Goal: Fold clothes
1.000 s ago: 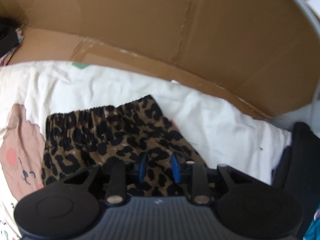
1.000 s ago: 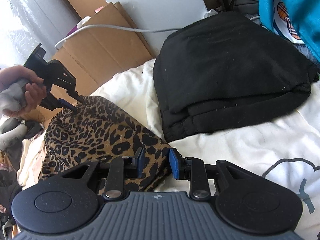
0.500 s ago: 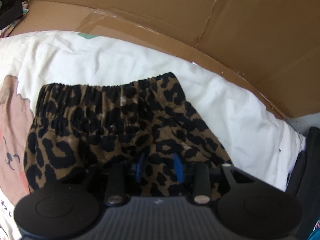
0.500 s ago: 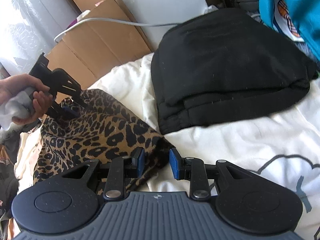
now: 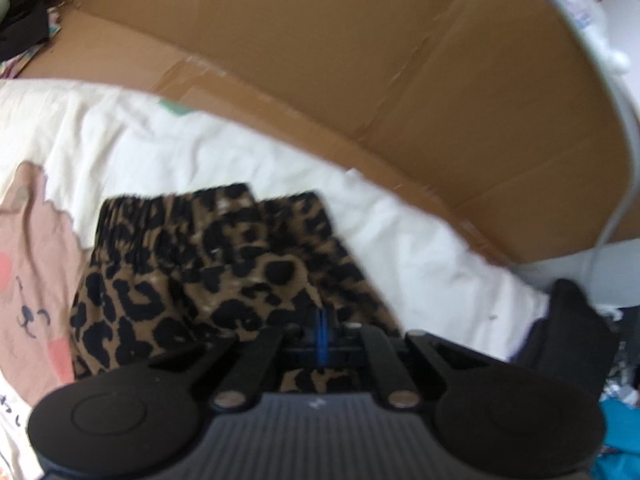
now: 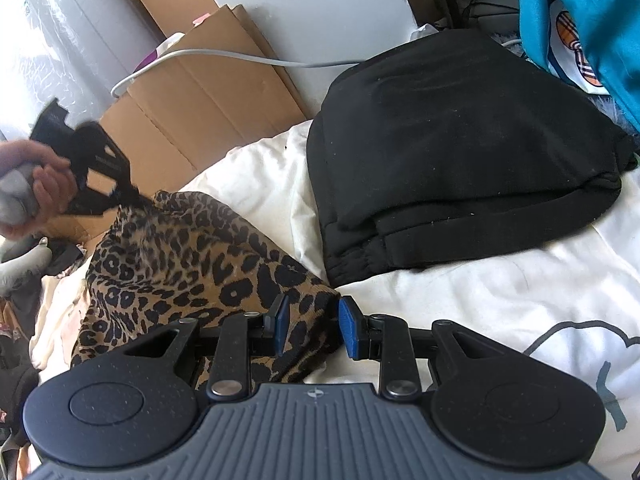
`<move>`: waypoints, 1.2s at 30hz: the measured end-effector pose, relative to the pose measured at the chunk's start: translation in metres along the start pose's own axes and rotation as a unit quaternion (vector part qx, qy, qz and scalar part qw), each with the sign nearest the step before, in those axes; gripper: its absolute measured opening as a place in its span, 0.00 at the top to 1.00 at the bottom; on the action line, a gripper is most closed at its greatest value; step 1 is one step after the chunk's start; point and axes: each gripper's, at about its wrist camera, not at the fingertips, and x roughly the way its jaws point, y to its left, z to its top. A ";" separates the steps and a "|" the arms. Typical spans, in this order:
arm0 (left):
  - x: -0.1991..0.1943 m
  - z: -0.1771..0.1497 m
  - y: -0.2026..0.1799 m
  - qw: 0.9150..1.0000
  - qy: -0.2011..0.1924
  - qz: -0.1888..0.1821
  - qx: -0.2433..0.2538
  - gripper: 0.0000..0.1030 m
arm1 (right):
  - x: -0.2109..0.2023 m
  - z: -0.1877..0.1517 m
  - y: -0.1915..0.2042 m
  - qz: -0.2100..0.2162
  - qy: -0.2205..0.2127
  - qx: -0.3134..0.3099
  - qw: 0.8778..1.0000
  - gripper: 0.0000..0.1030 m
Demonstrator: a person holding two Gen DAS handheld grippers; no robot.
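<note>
Two views. Left wrist: left gripper (image 5: pixel 322 334) fingers pressed together, apparently pinching a fold of the leopard-print shorts (image 5: pixel 224 276), though blur hides the contact itself. Shorts lie on the white bedsheet (image 5: pixel 400 248), waistband toward the cardboard (image 5: pixel 360 80).

Right wrist: right gripper (image 6: pixel 312 328) fingers stand wide, straddling the shorts' near corner without gripping. Left gripper, held in a hand (image 6: pixel 40 192), lifts the far edge. Folded black garment (image 6: pixel 460 152) lies just beside.

Judgement: close the right fingers on the corner first, then carry both edges over together, keeping tension even so the fold lands square.
</note>
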 end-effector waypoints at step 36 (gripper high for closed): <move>-0.002 -0.001 -0.035 0.998 -0.024 -0.042 0.037 1.00 | 0.018 0.011 0.001 0.006 0.016 -0.014 1.000 1.00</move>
